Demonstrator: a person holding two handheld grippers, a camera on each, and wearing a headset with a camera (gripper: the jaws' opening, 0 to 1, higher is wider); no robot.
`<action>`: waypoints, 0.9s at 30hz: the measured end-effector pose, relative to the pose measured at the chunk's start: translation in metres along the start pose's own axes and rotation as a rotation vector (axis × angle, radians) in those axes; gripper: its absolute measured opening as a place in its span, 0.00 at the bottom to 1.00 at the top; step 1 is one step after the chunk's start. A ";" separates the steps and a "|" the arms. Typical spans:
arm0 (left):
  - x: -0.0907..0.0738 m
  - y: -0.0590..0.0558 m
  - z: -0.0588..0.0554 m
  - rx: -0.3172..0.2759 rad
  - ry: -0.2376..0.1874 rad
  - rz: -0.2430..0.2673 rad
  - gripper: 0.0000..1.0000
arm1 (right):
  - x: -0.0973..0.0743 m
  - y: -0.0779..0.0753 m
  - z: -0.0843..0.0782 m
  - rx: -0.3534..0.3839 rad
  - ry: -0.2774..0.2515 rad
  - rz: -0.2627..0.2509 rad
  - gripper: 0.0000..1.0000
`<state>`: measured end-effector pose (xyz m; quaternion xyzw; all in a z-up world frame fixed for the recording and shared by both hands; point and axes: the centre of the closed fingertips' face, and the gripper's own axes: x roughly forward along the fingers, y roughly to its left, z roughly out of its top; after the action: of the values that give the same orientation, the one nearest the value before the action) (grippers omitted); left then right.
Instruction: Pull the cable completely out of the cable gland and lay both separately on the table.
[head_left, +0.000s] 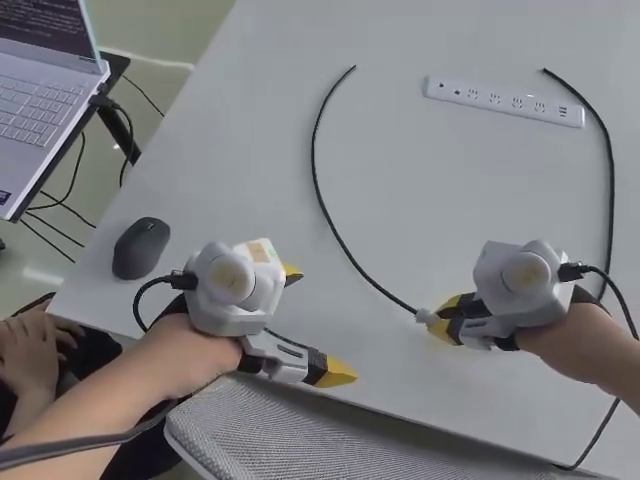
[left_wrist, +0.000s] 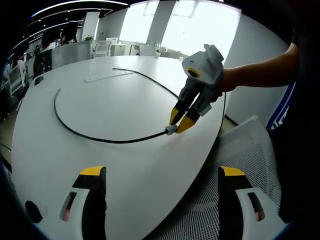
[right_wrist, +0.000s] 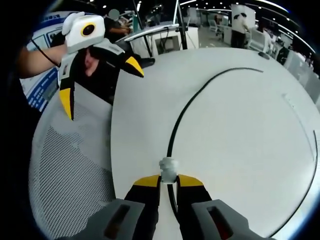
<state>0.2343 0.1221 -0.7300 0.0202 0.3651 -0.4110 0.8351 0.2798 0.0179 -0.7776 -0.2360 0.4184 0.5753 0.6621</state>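
The right gripper (right_wrist: 169, 181) had its jaws drawn almost together, pinching the small white cable gland (right_wrist: 169, 169) at their yellow tips. The gland sat near the table's (head_left: 420, 200) front edge, low against the surface. I could not tell whether it touched the top. The black cable (head_left: 322, 200) ran from the gland in a long curve across the white table, with its free end far off toward the back. In the right gripper view a short dark length also seemed to run back between the jaws behind the gland.

The left gripper (head_left: 312, 322) hung wide open and held nothing, over the table's near edge and well apart from the gland.

I judged the step in hand to be bringing the left gripper over to take the cable. To do that well, I would close on the cable just beside the gland, not far along the curve. That way the pull would run straight along the gland's bore. I would hold the right gripper firm and draw the two apart in one line. A sideways tug might jam the cable or twist the gland out of the tips.

A white power strip (head_left: 503, 100) lay at the back, with a second dark cord (head_left: 606, 170) curving down the right side. It was close enough to be mistaken for the task cable. A dark mouse (head_left: 140, 247) sat at the left edge and a laptop (head_left: 40, 90) stood off the table. A mesh chair back (head_left: 250, 430) pressed in below the front edge, crowding the left gripper's approach.
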 end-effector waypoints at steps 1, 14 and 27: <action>0.001 -0.001 0.002 0.008 -0.001 -0.005 0.93 | -0.002 0.001 0.002 0.001 -0.004 0.000 0.06; 0.010 -0.016 0.025 0.073 -0.015 -0.049 0.92 | -0.028 0.028 0.014 -0.015 -0.024 0.015 0.06; 0.014 -0.030 0.045 0.124 -0.041 -0.095 0.90 | -0.049 0.047 0.025 -0.024 -0.062 0.014 0.06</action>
<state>0.2460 0.0775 -0.6978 0.0461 0.3223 -0.4724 0.8190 0.2423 0.0204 -0.7160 -0.2229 0.3926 0.5919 0.6677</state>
